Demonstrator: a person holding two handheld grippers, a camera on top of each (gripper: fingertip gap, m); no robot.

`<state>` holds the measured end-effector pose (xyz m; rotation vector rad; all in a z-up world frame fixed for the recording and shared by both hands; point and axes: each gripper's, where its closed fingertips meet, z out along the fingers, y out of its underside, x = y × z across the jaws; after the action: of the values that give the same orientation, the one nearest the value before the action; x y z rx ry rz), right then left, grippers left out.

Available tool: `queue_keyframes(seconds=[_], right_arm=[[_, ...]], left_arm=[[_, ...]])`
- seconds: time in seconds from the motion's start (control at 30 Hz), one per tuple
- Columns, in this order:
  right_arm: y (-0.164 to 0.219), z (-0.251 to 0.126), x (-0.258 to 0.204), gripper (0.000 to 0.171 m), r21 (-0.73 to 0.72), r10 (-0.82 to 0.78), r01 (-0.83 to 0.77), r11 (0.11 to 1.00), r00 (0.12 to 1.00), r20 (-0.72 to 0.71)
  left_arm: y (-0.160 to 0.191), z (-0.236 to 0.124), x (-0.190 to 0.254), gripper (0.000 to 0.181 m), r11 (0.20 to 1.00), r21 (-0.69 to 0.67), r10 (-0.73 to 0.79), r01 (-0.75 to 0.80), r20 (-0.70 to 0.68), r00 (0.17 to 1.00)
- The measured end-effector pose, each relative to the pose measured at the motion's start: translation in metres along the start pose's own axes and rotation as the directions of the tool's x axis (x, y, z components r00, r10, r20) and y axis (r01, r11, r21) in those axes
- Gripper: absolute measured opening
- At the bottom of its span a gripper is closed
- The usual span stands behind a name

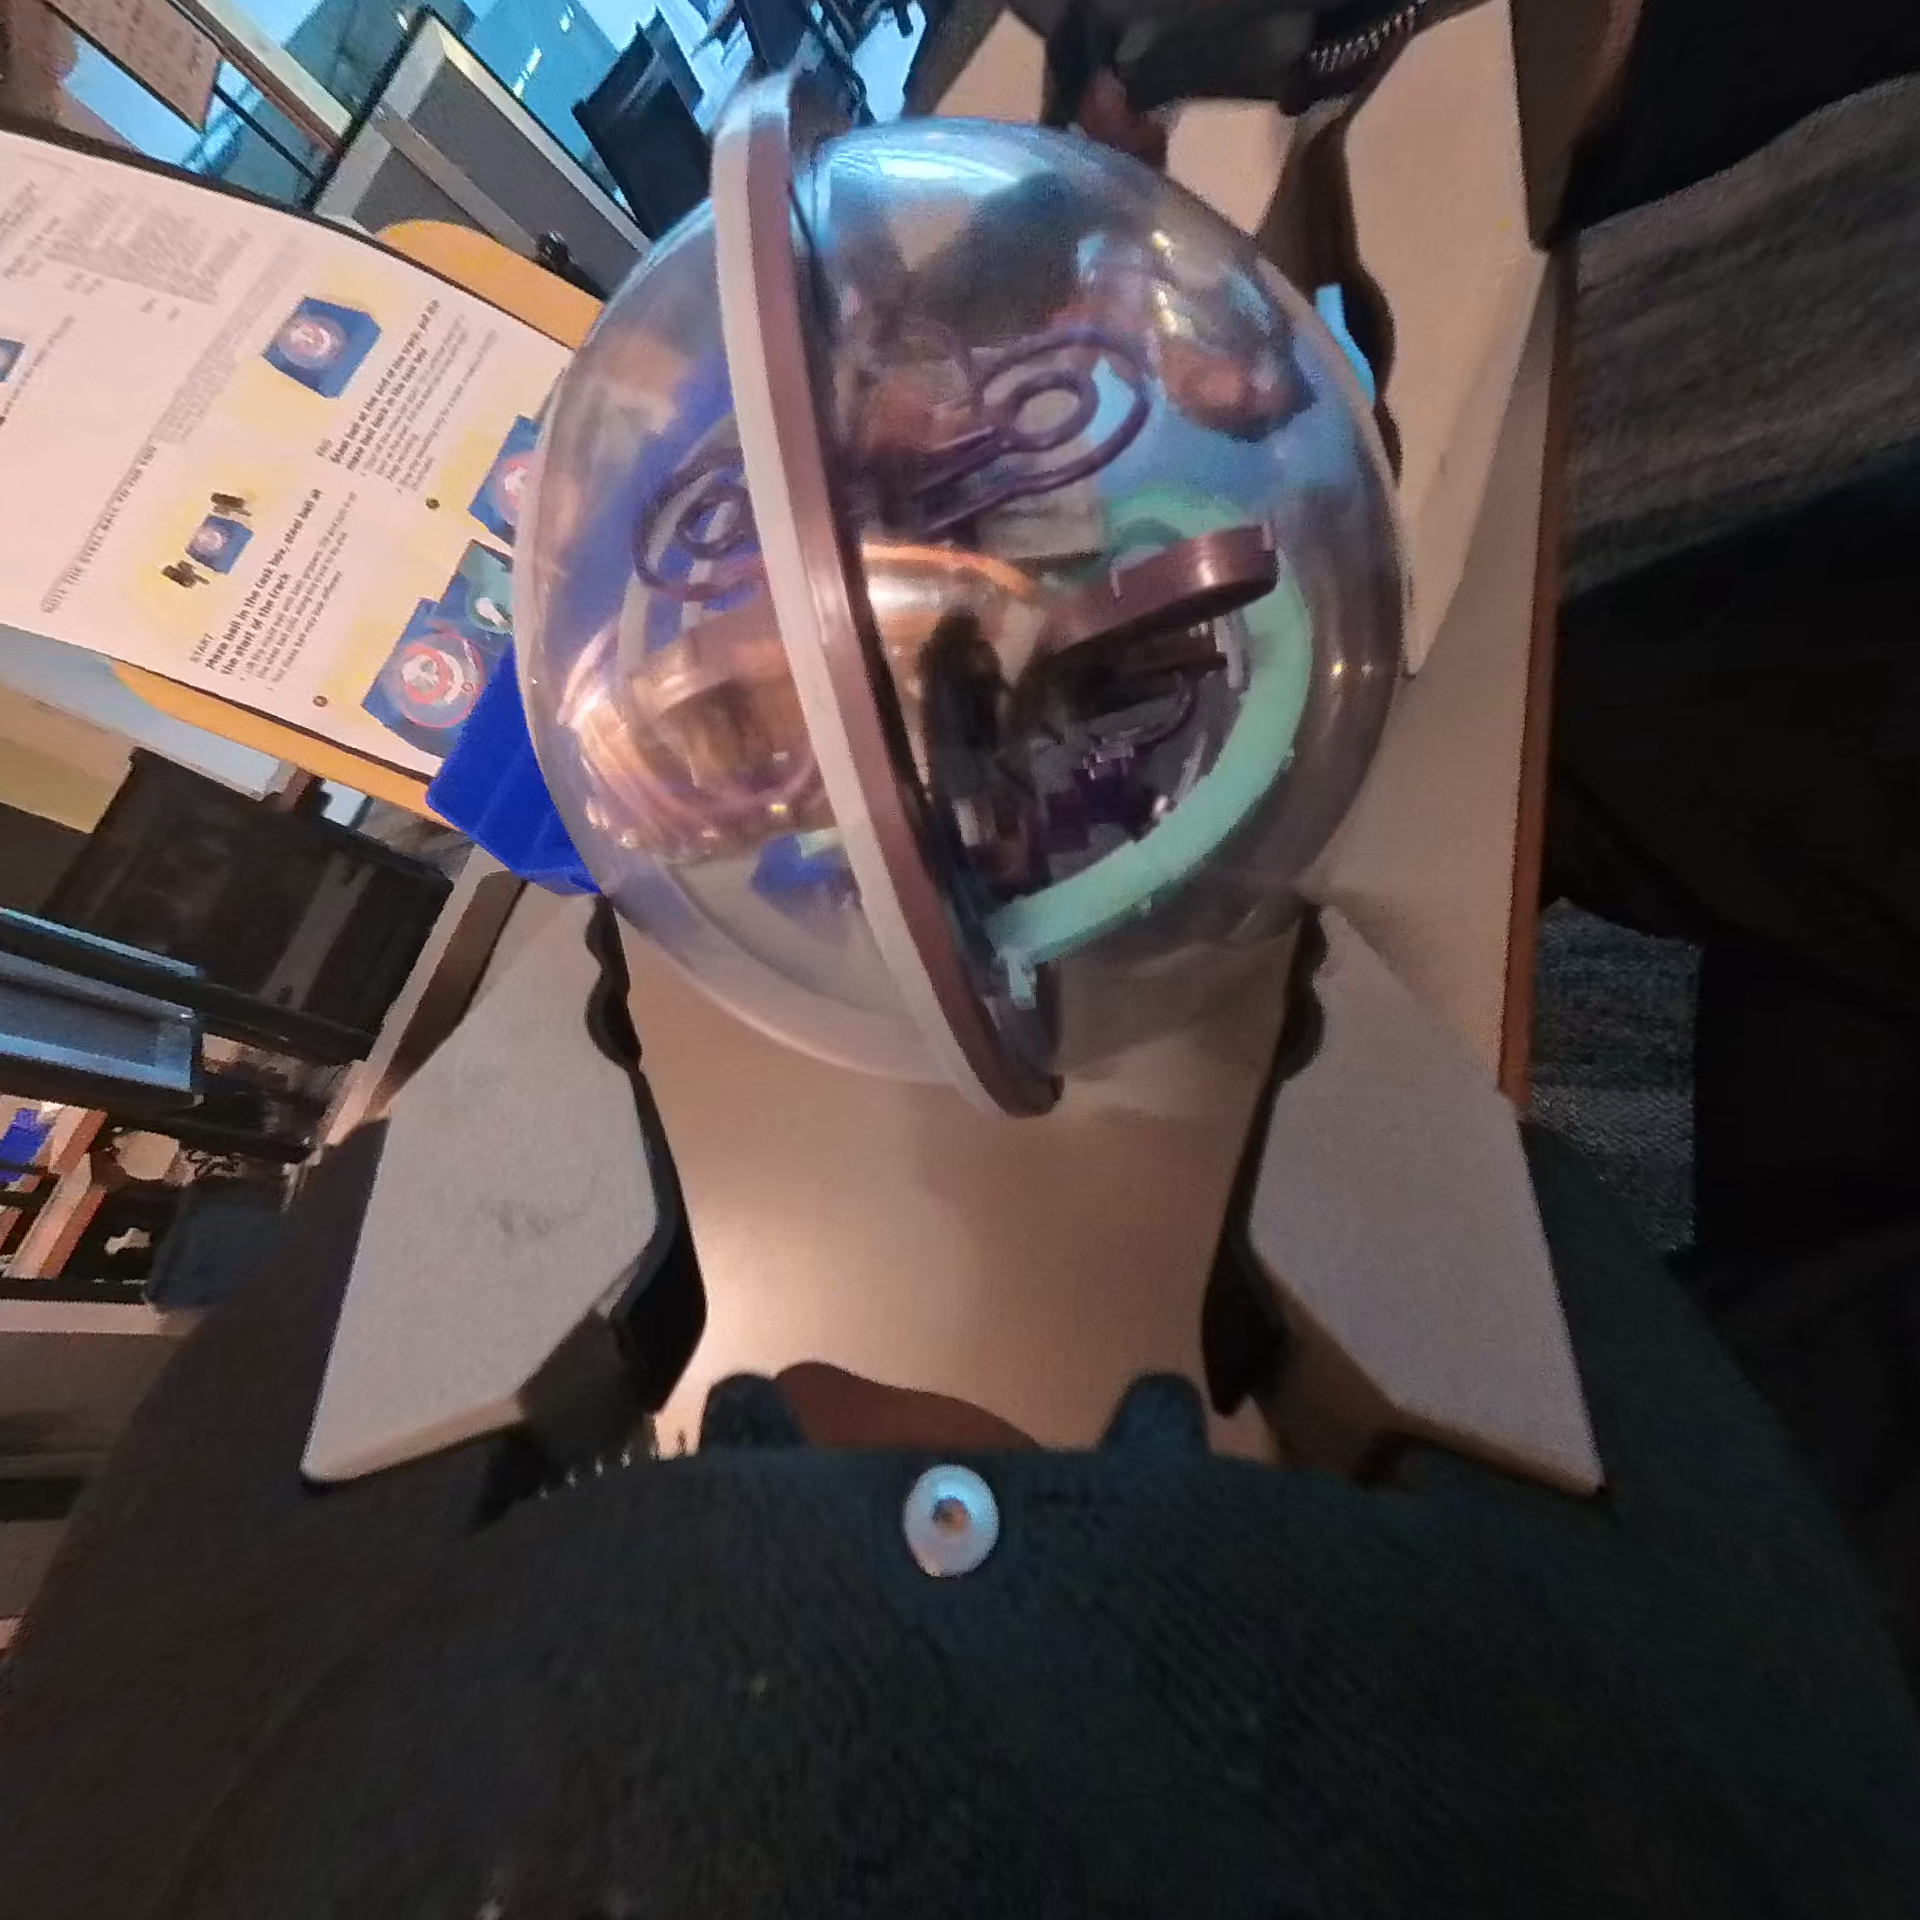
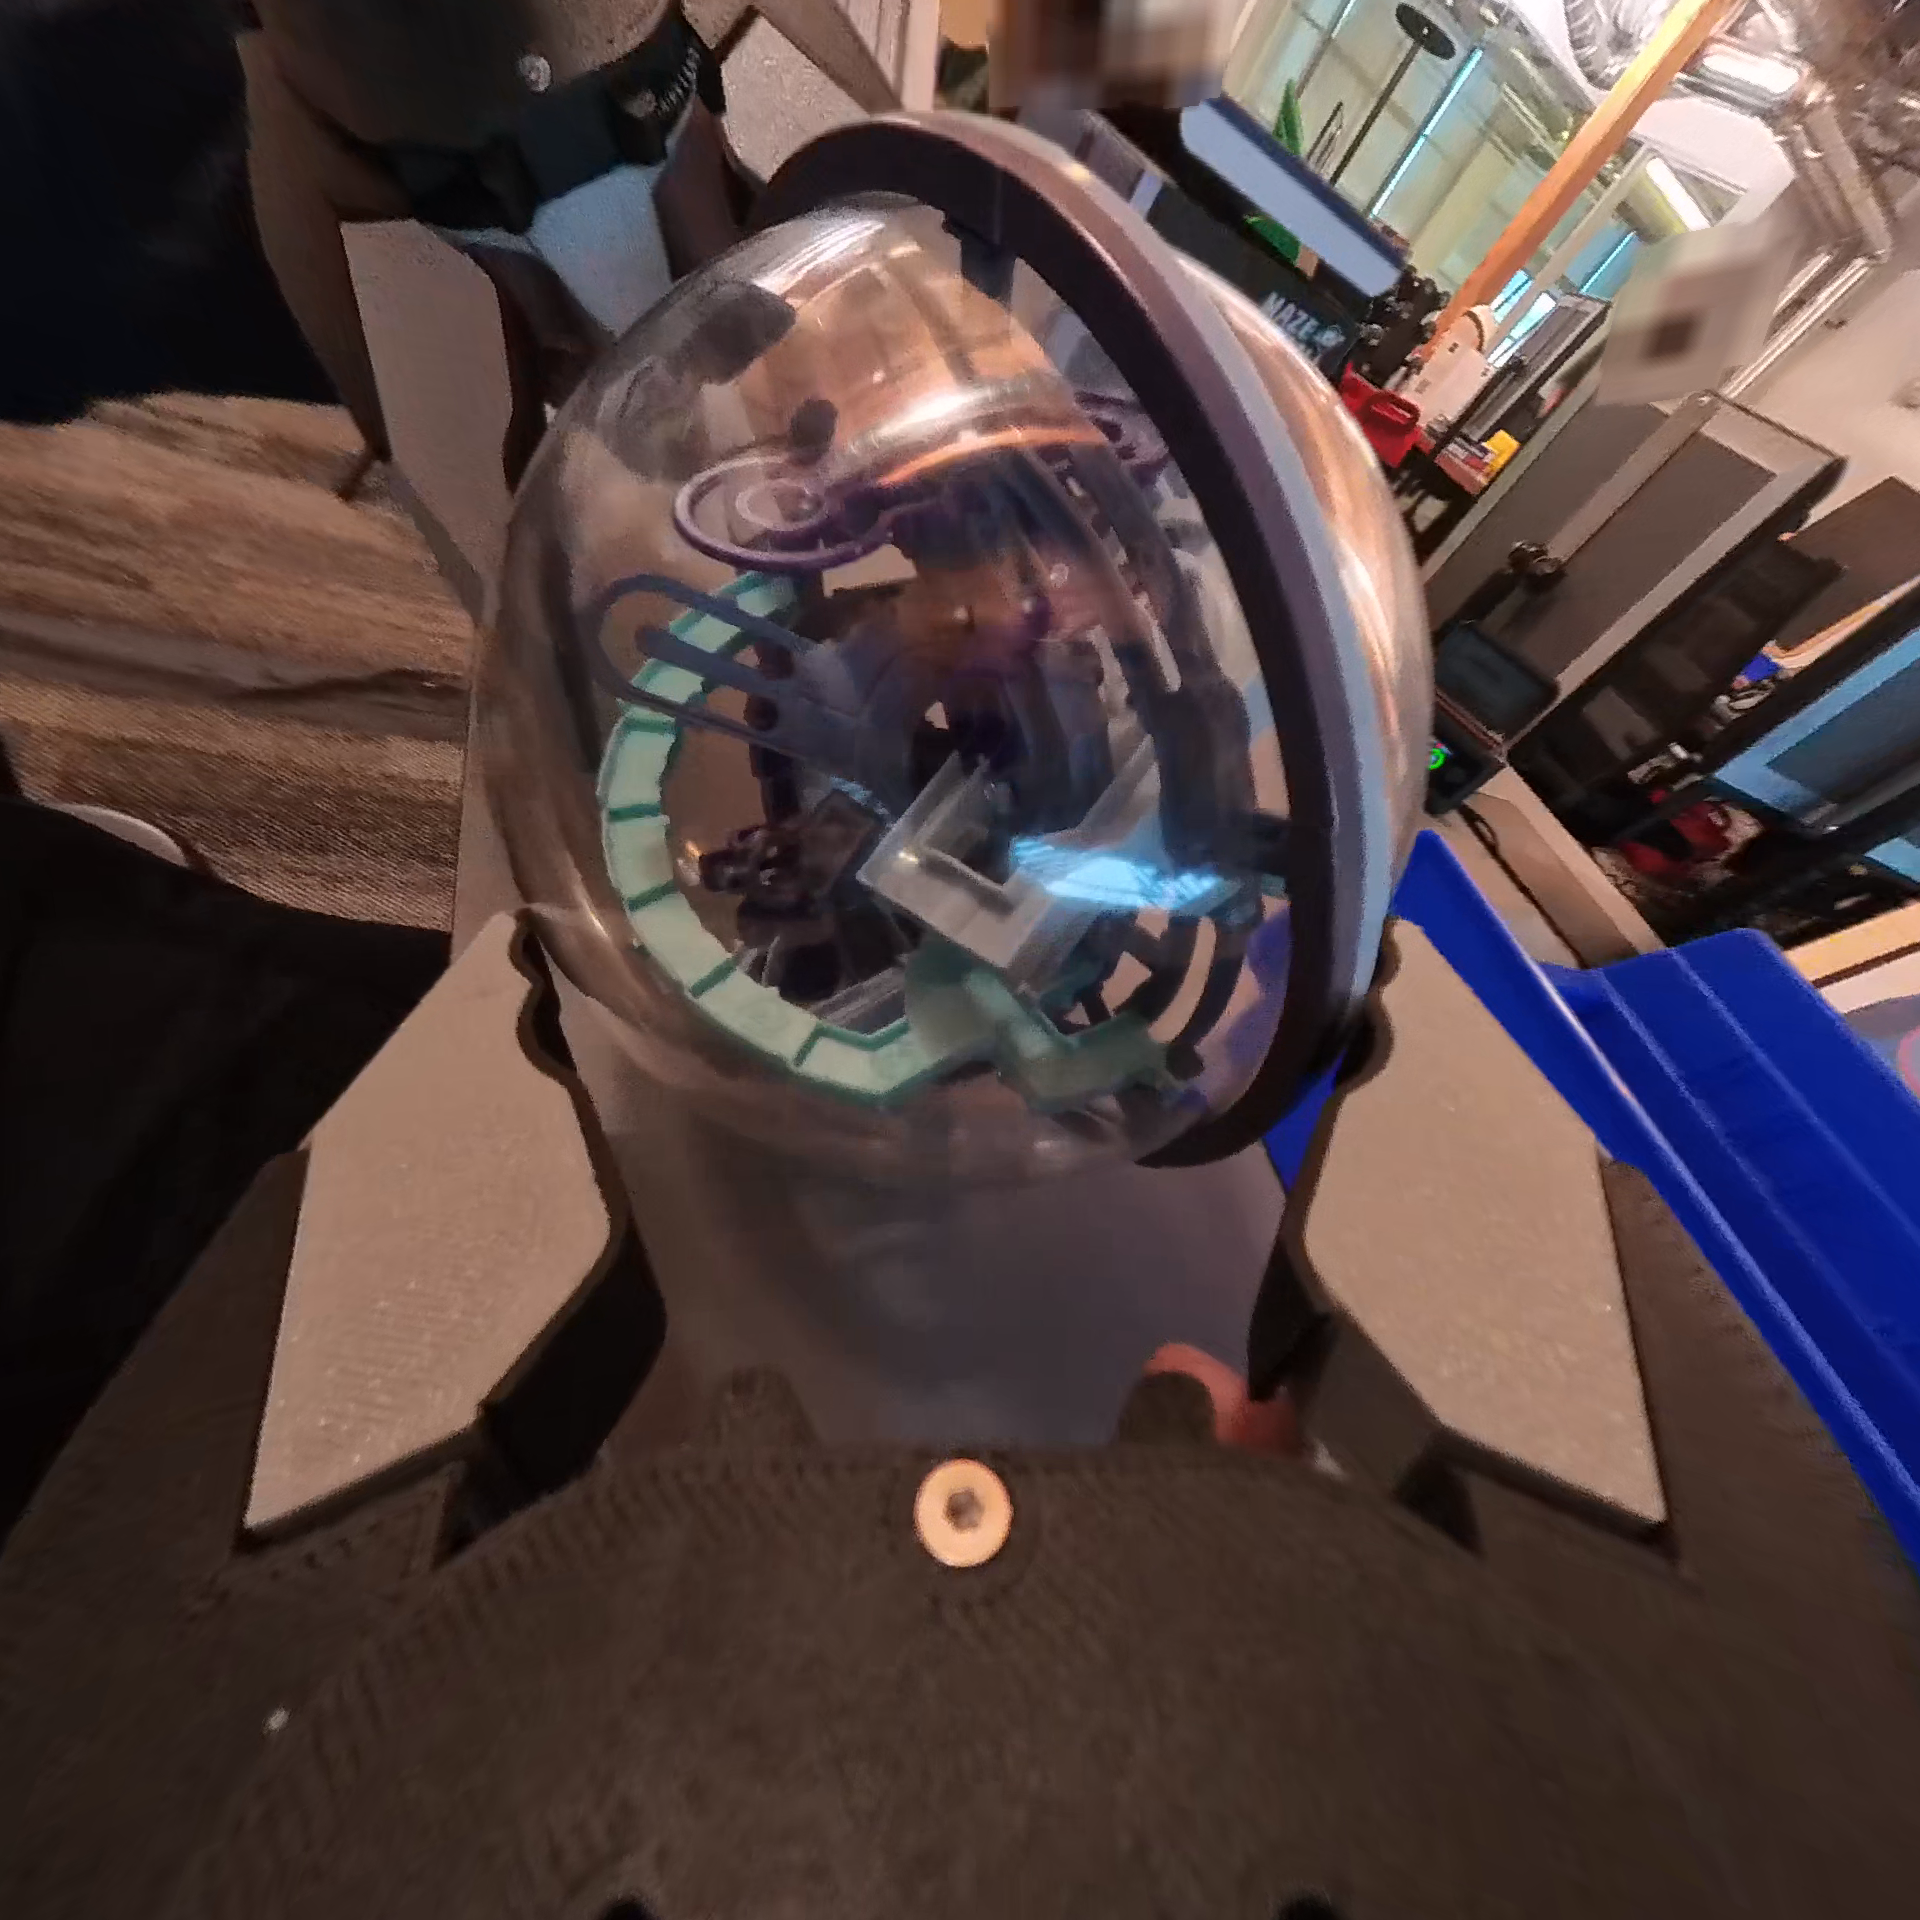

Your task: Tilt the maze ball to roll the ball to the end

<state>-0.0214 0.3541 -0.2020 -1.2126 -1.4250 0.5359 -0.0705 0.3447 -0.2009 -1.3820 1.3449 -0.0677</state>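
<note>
Both claws, left claw [image 1: 951,914] and right claw [image 2: 940,935], are clamping my clear maze ball [image 1: 956,613] between their pads, its dark seam ring [image 2: 1288,582] tilting, blue bin [image 2: 1704,1122] sitting alongside.

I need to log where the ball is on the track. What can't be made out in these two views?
- Small rolling ball: not made out in either view; glare and tangled tracks inside the maze ball hide it.
- Track's end: unclear.
- Left gripper and right gripper fingertips: hidden behind the sphere.
</note>
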Motion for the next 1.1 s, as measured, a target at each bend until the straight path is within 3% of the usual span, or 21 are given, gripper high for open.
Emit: queue_keyframes(seconds=[0.1,0.23,0.33,0.67,0.93,1.03,1.1], right_arm=[[0.004,0.002,-0.002,0.146,-0.023,-0.028,0.028,0.999,0.999,-0.016],[0.010,0.004,-0.002,0.147,-0.062,-0.081,0.078,0.995,0.995,-0.050],[0.009,0.005,-0.004,0.146,-0.065,-0.102,0.097,0.993,0.993,-0.066],[0.005,-0.005,-0.010,0.142,-0.062,-0.098,0.094,0.994,0.993,-0.063],[-0.016,-0.033,-0.011,0.142,0.058,0.158,-0.167,0.984,0.978,0.134],[-0.023,-0.042,0.009,0.142,0.077,0.327,-0.348,0.934,0.923,0.204],[-0.012,-0.040,0.023,0.142,-0.010,0.485,-0.493,0.870,0.852,0.200]], left_arm=[[0.001,0.001,0.004,0.123,0.998,-0.005,-0.057,0.057,-0.030,0.998],[-0.021,-0.011,-0.001,0.117,0.952,0.132,-0.258,0.275,-0.133,0.957],[-0.038,-0.021,-0.007,0.106,0.911,0.213,-0.320,0.352,-0.170,0.932],[-0.046,-0.021,-0.001,0.106,0.957,0.164,-0.219,0.239,-0.132,0.967],[-0.045,-0.028,0.002,0.103,0.960,0.171,-0.196,0.223,-0.162,0.967],[-0.046,-0.029,0.004,0.104,0.961,0.171,-0.187,0.216,-0.169,0.968],[-0.047,-0.029,0.006,0.104,0.964,0.172,-0.175,0.204,-0.171,0.970]])
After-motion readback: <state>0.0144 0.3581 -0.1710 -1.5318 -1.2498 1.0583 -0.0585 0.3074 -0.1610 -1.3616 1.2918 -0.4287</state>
